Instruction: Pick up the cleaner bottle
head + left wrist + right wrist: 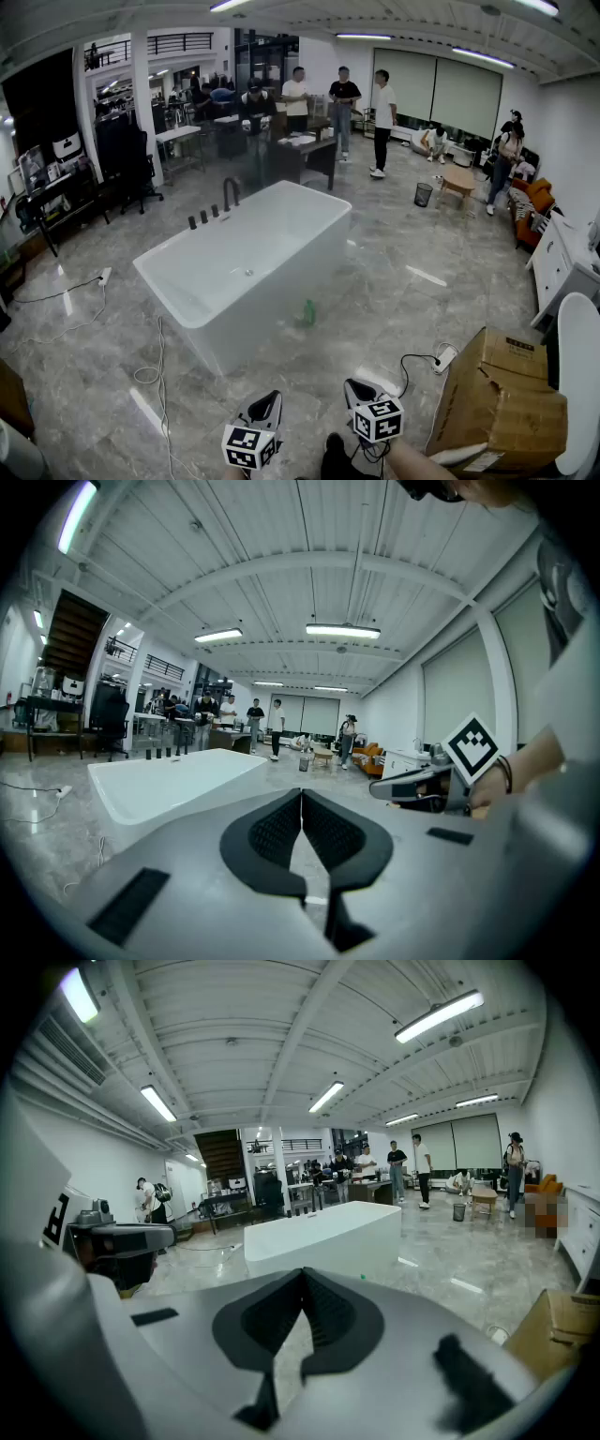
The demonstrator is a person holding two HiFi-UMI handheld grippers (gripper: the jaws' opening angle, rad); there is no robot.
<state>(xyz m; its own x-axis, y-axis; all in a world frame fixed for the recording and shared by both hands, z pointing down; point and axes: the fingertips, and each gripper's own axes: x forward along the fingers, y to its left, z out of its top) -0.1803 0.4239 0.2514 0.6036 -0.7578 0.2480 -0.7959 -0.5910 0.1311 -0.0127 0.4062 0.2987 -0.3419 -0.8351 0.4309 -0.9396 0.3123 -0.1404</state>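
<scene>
Bottle (308,312) stands by tub (281,234), well ahead of left tongs (302,799) and right tongs (302,1277), both pinched together, empty. Close in first; spread right tongs wide before reaching.

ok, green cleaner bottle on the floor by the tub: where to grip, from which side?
Likely mid-body, coming in level across the floor from the near side. The cleaner bottle stands upright close beside the bathtub wall, which blocks the far side. Its top is too small to judge.
</scene>
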